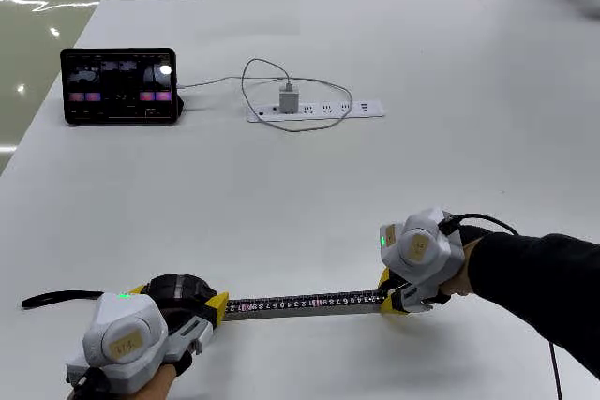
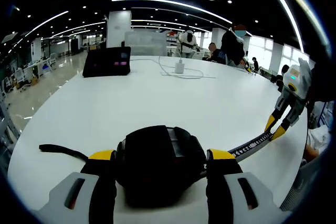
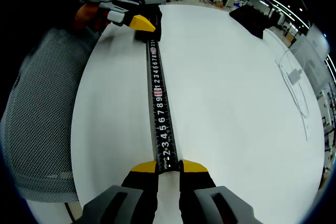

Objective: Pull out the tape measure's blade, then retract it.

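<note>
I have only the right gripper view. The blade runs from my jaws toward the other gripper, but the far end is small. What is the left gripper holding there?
Observer: The left gripper view shows the left gripper shut on the tape measure's black case, one jaw on each side of it.
Operator: Is anything attached to that case?
Observer: Yes. In the head view a black strap trails from the case and lies on the table, on the side away from the blade.
</note>
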